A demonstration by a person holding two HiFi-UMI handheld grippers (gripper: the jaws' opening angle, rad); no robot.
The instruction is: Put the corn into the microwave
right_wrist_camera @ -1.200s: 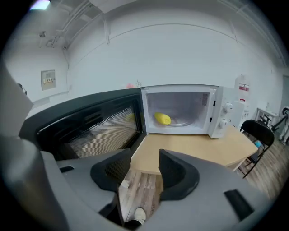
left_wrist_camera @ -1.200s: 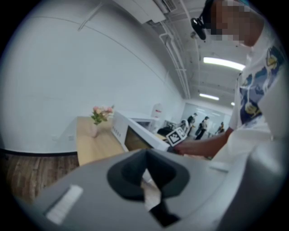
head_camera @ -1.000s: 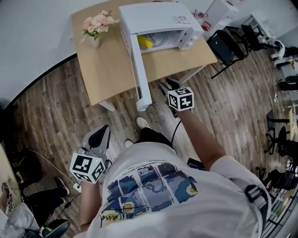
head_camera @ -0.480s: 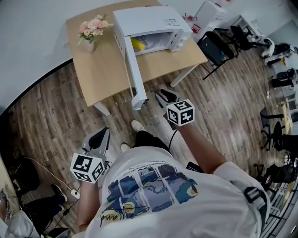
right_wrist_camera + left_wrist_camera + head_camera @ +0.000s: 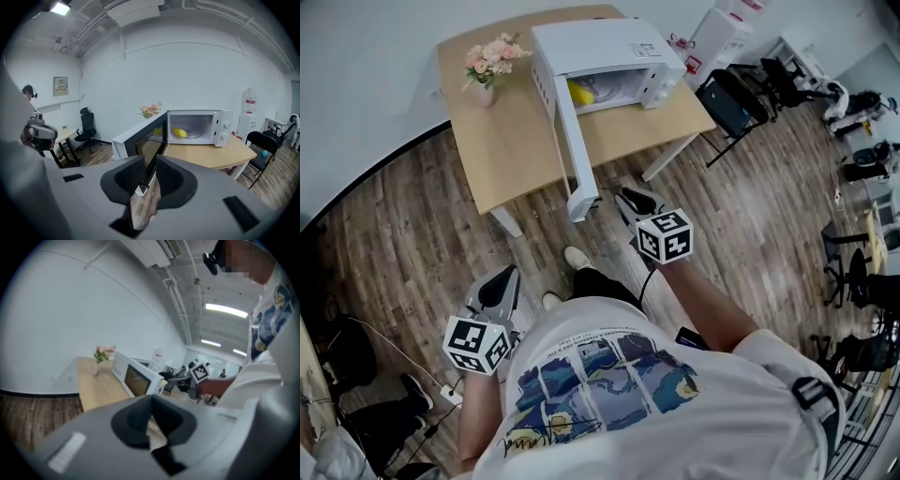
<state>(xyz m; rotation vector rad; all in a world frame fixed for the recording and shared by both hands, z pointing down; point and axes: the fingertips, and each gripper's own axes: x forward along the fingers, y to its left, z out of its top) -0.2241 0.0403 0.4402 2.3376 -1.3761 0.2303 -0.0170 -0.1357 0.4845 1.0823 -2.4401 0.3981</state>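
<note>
Yellow corn (image 5: 577,92) lies inside microwave (image 5: 600,42); open door (image 5: 567,141) overhangs table (image 5: 506,141) edge.

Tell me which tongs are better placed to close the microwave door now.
Right. The right tongs hang near the free edge of the open door and face it, jaws closing with nothing between them. The left tongs hang low beside the person, far from the microwave. The corn lies inside.

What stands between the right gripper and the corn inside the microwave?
Nothing visible. The microwave door hangs open beside that path; the corn lies inside the open microwave. The right gripper's empty jaws are closing.
</note>
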